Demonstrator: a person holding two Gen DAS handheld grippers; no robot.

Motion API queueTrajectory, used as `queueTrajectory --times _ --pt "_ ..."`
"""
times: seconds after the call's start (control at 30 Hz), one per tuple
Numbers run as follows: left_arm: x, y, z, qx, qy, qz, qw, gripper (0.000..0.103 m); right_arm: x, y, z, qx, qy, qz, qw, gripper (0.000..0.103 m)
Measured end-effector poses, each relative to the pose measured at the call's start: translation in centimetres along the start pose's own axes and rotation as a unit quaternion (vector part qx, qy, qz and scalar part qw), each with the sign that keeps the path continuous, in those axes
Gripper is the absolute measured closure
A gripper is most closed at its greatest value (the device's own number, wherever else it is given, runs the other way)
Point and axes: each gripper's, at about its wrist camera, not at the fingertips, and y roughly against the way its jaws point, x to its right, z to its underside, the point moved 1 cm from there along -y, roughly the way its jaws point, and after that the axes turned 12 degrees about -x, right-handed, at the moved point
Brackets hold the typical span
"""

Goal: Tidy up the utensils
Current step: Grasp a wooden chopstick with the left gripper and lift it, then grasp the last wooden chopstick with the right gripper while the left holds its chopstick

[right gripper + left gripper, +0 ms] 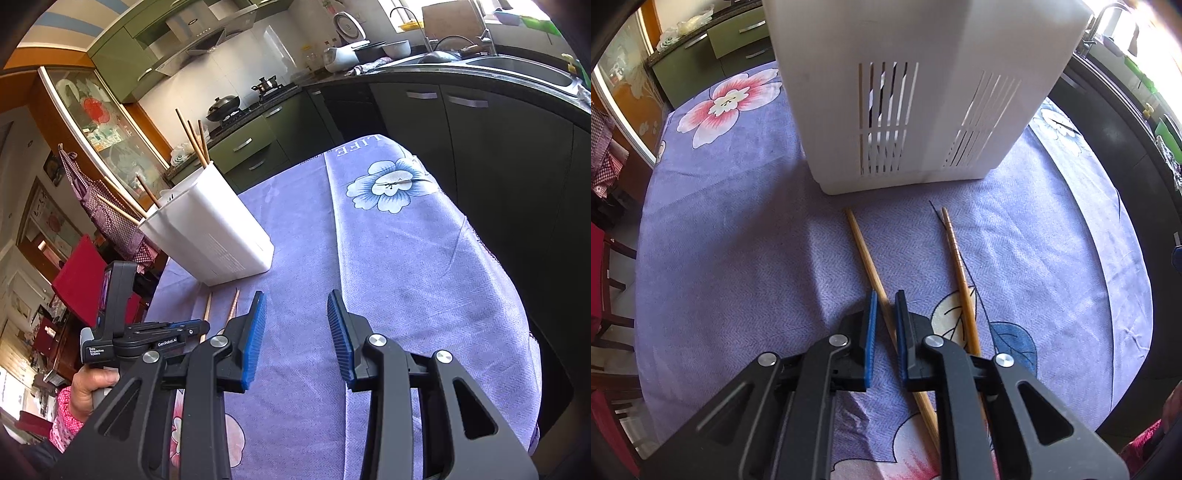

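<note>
Chopstick (866, 251): we clamp left gripper (885, 306) onto it for lifting into holder (923, 92); right gripper (297, 325) apart, empty, waiting.

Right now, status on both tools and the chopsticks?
Left tool shut on plain chopstick. Right tool open, empty. Ridged chopstick loose on cloth. White holder ahead, nothing blocking.
</note>
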Motion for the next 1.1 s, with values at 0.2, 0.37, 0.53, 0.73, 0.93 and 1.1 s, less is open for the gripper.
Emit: queueTrajectory --times 0.2,0.37,0.53,0.73,0.93,1.1 --pt "-2.7 1.8 0.7 0.026 0.023 0.028 0.9990 0.097 -1.7 -2.1 0.0 -0.030 0.023 0.004 0.999 0.068" --pt "-4.5 4.9 2.6 0.073 0.033 0.043 0.9959 0.097 -4.0 -5.2 0.1 -0.066 0.048 0.010 0.997 0.068" --pt "-6.5 8.7 5.4 0.134 0.042 0.051 0.9887 0.097 -7.0 -9.1 0.5 -0.098 0.078 0.033 0.992 0.068" --pt "-7.4 11.3 8.1 0.183 0.040 0.043 0.9813 0.097 -11.0 -14.2 0.7 -0.122 0.119 0.068 0.983 0.068" --pt "-7.9 12.2 9.4 0.200 0.035 0.050 0.9778 0.097 -13.3 -18.1 1.2 -0.141 0.141 0.119 0.973 0.068" --pt "-8.0 12.3 9.6 0.202 0.032 0.055 0.9774 0.097 -14.5 -19.0 1.4 -0.140 0.151 0.155 0.966 0.067"
